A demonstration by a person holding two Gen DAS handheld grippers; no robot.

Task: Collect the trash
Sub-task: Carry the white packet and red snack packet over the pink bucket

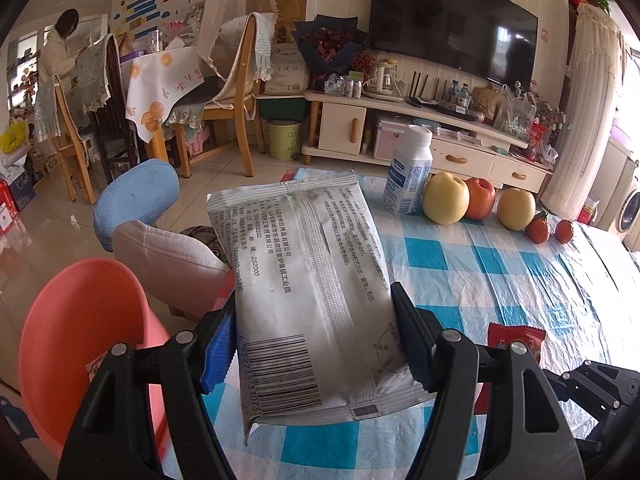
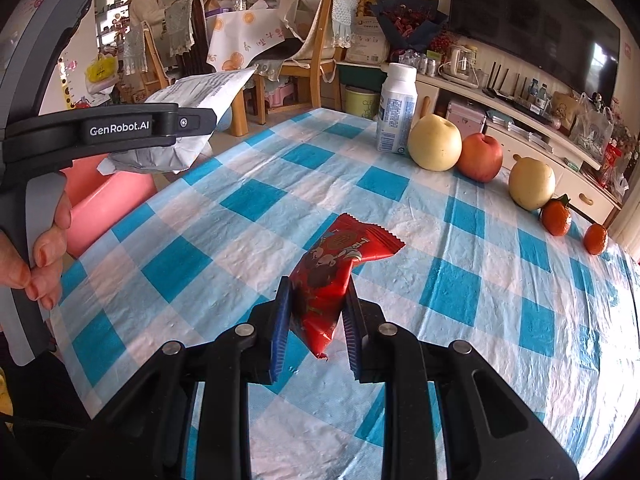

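Silver-grey wipes packet point(image 1: 308, 280): light, soft, crinkly film; left claw point(image 1: 316, 340) grips it across its near end, above the counter point(image 2: 460, 280) edge. Red snack wrapper point(image 2: 332, 276): flimsy, slippery; right claw point(image 2: 316, 320) pinches its middle. Pink bin point(image 1: 80, 320) left.

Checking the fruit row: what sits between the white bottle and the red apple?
A yellow pear sits between the white bottle and the red apple; both wrist views show it.
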